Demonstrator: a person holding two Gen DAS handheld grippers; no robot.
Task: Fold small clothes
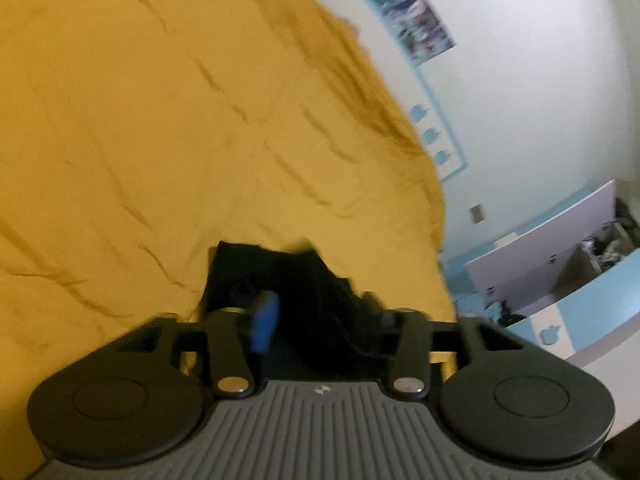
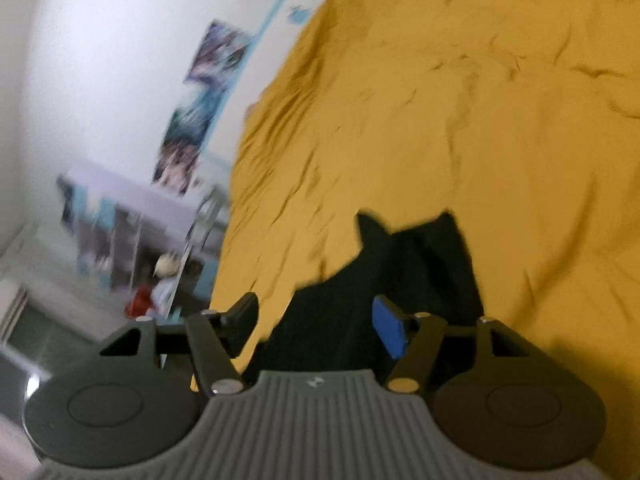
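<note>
A small black garment [image 1: 296,280] lies on a yellow bedspread [image 1: 140,120]. In the left wrist view my left gripper [image 1: 320,316] stands open over it, with the cloth bunched between the blue-padded finger [image 1: 264,324] and the dark right finger. In the right wrist view the same black garment [image 2: 400,276] spreads under my right gripper [image 2: 316,320], which is open, its blue pad [image 2: 390,326] over the cloth and its left finger [image 2: 240,316] over the yellow bedspread [image 2: 460,100]. Both views are motion-blurred. Whether either gripper touches the cloth is unclear.
The bed's edge runs beside a white wall with posters [image 1: 420,24] and blue trim. White and blue drawers [image 1: 560,256] stand past the bed in the left view. A lilac shelf unit [image 2: 132,220] with toys stands on the floor in the right view.
</note>
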